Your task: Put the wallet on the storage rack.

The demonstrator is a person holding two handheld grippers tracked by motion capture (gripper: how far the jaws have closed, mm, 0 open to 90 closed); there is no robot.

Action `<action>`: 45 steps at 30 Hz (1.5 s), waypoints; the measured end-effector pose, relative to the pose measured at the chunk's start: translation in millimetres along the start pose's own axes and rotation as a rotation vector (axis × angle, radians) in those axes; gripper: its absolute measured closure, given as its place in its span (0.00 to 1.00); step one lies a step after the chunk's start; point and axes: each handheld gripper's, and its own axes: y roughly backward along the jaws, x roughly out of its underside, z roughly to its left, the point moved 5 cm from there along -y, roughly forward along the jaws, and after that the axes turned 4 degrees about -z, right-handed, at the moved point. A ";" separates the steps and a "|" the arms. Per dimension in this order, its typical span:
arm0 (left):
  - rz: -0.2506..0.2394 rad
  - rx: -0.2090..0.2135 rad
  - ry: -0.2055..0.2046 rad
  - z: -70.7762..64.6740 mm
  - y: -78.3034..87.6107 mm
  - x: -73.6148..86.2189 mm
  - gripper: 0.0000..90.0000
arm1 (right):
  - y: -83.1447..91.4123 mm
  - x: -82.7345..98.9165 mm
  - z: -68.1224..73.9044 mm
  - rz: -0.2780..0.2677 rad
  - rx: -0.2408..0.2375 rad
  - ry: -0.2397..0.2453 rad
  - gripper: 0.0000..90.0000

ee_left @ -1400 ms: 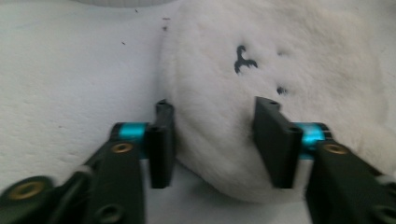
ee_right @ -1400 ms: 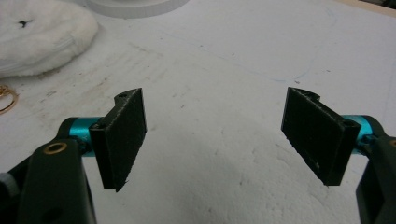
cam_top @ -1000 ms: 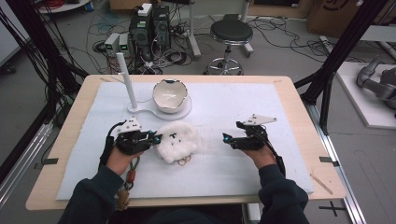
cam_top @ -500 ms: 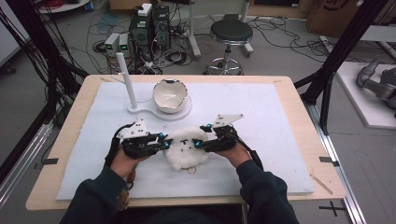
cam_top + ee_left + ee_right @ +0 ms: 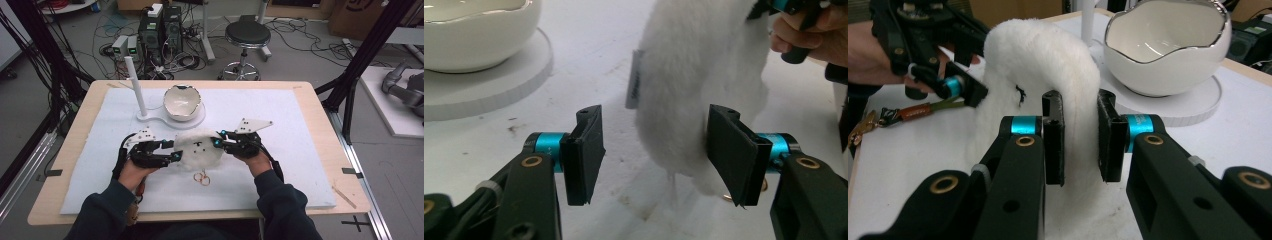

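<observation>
Fingers of the right gripper [image 5: 1080, 137] are clamped on a fold of the white fluffy pouch [image 5: 200, 148], pile squeezed between the two black pads; they have just been closing onto it. Right gripper [image 5: 218, 140] comes at the pouch from the right in the high view, hand behind it. Left gripper [image 5: 654, 150] fingers are spread apart, having just been opening; the pouch [image 5: 696, 85] hangs between them, brushing or just beside the right-hand pad, the other pad clear of it. No squeeze there, so released. In the high view the left gripper [image 5: 176, 155] sits at the pouch's left edge.

Pouch is lifted off the surface [image 5: 280, 115] on the right side, draped over, near the front middle of the white mat. Small grey label [image 5: 634, 80] on its side in the left gripper view. Small dark mark [image 5: 1020, 93] on the fur in the right gripper view. Gold rings [image 5: 202, 177] lie on the mat just in front of the pouch, toward the person.

White bowl [image 5: 182, 101] with wavy rim sits on a white base plate [image 5: 150, 118] behind the pouch, well apart from it. White upright post [image 5: 136, 85] stands on the same base, left of the bowl. Brown strap with clip [image 5: 908, 112] lies by the left hand in the right gripper view.
</observation>
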 end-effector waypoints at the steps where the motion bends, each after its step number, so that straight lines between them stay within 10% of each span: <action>1: 0.002 0.017 -0.004 -2.4 -2.3 0.6 0.46 | 0.6 -0.1 -0.3 -0.007 0.002 -0.009 0.86; 7: -0.017 0.043 -0.057 -11.6 -8.2 1.2 0.73 | 3.6 -1.2 -3.6 -0.042 0.012 -0.039 0.86; 16: -0.175 0.111 -0.020 -13.2 8.1 -15.1 0.76 | 1.2 8.6 -6.5 0.028 0.017 -0.019 0.86; 23: -0.152 0.039 -0.126 -12.8 18.8 -26.0 0.83 | 0.2 14.6 -8.4 0.076 0.034 -0.043 0.56; 26: -0.167 0.018 -0.240 -9.9 35.9 -40.8 0.83 | 14.2 17.6 -15.4 0.102 0.115 -0.018 0.44; 34: -0.169 -0.102 -0.324 19.2 62.4 -80.3 0.83 | 61.5 23.8 -42.9 0.106 0.269 -0.017 0.40; 38: -0.160 -0.142 -0.434 29.6 64.9 -101.6 0.83 | 79.3 28.1 -51.5 0.113 0.337 -0.016 0.34; 45: -0.105 -0.206 -0.556 44.5 55.9 -134.9 0.83 | 91.2 35.9 -59.7 0.111 0.363 -0.053 0.33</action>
